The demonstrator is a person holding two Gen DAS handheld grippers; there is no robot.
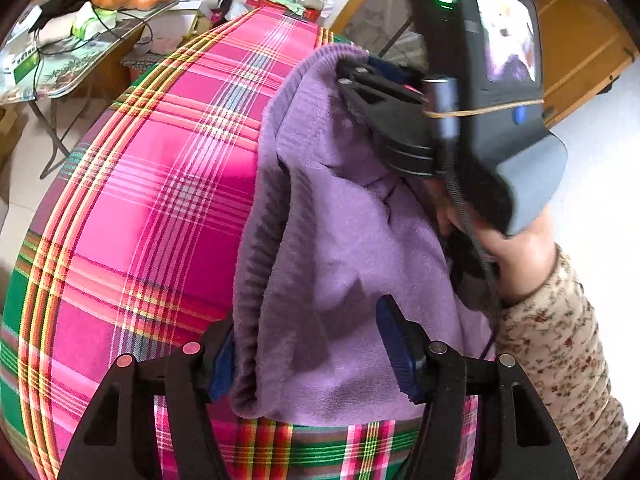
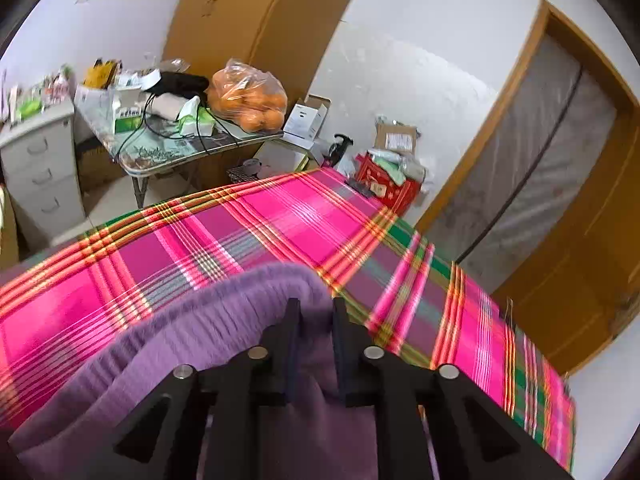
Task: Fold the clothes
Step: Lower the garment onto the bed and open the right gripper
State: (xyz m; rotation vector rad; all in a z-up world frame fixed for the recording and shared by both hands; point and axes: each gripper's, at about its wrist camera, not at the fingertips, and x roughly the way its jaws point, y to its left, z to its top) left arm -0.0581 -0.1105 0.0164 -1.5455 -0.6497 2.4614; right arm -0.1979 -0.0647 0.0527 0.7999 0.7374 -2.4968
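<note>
From the left wrist I saw my left tool [image 1: 308,360] spread wide astride one purple fleece garment [image 1: 340,248] on the pink plaid bed [image 1: 160,180], pads not pressing; the right tool [image 1: 374,80] sat at its far edge.

From the right wrist, my right tool [image 2: 314,312] stood narrow around a fold of the fleece [image 2: 224,320]. One bag of oranges [image 2: 248,96] sat on the table [image 2: 180,152]; I could read no labels.

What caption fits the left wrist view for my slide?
Left tool open astride a purple garment on the plaid cloth; right tool at its far edge.
</note>
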